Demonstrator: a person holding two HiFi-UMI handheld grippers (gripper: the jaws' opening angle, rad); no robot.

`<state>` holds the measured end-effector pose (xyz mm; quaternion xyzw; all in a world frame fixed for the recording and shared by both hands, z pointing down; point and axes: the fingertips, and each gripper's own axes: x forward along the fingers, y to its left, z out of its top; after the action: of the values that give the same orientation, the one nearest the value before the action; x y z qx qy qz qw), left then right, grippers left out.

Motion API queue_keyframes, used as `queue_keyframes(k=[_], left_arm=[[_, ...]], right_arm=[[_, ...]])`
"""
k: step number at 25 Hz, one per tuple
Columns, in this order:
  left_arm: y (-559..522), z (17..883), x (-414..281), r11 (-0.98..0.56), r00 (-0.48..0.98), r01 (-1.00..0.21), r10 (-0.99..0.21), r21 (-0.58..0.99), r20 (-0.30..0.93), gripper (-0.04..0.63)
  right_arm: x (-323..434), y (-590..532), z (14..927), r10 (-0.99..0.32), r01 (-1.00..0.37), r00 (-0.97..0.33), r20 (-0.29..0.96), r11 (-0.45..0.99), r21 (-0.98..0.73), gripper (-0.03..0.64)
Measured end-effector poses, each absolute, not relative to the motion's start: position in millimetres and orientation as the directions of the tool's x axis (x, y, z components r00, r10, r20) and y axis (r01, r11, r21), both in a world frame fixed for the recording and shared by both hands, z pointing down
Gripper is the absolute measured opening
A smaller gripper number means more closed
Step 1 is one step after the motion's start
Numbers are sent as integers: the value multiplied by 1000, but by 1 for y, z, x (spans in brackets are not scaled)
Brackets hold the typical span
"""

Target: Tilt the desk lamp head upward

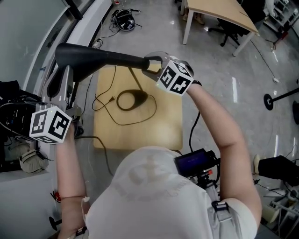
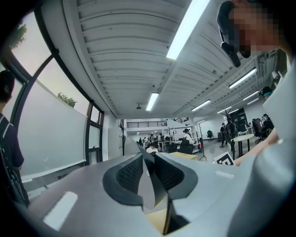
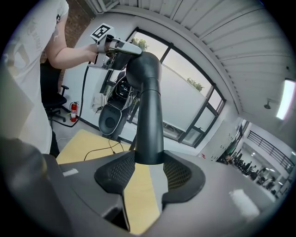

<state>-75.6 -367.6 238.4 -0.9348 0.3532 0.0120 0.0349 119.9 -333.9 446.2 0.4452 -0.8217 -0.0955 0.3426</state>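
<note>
A black desk lamp stands with its base (image 1: 133, 99) on a small wooden table (image 1: 163, 126). Its thick arm (image 1: 107, 57) runs level to the left. My right gripper (image 1: 154, 65) is shut on that arm near its right end; in the right gripper view the black tube (image 3: 150, 115) sits pinched between the pads, at my right gripper (image 3: 149, 169). My left gripper (image 1: 67, 93) reaches up at the lamp's left end. In the left gripper view a thin grey edge of the lamp head (image 2: 148, 185) is clamped in my left gripper (image 2: 149, 173). From the right gripper view the left gripper (image 3: 121, 47) shows beside the arm's bend.
The lamp's black cable (image 1: 112, 112) loops over the tabletop. Dark equipment and wires (image 1: 14, 107) crowd the left side by the window. A white-legged desk (image 1: 219, 14) stands at the back right, a wheeled stand (image 1: 275, 98) at the right.
</note>
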Motion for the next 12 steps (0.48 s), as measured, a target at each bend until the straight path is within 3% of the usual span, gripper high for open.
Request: queue_keyframes(k=[12], left_arm=[[-358,218,-60,-740,748,-662,-662,-119,-43,72]], right_arm=[[111,-335,452,-786,-700,-408,466,596,394,201]])
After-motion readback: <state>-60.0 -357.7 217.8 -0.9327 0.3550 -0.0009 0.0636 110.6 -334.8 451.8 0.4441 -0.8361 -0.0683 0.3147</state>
